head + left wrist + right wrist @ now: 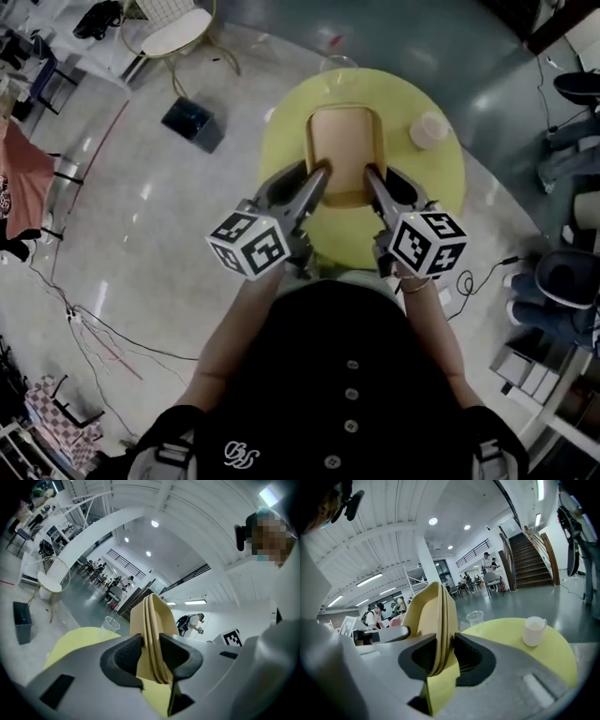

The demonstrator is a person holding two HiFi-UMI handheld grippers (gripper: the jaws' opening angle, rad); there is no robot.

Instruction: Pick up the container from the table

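A tan rectangular container [344, 150] hangs above the round yellow table [441, 183], held from both sides. My left gripper [319, 180] is shut on its left rim, and in the left gripper view the tan rim [152, 634] is pinched between the dark pads. My right gripper [373, 180] is shut on the right rim, and in the right gripper view that rim [440, 630] stands upright between the pads. Both marker cubes sit near my body.
A white cup [428, 129] stands on the table's far right; it shows as a cup [533, 630] in the right gripper view too. A clear plastic cup [475, 619] stands at the far edge. A dark bin [192, 123] and a chair [173, 33] stand on the floor.
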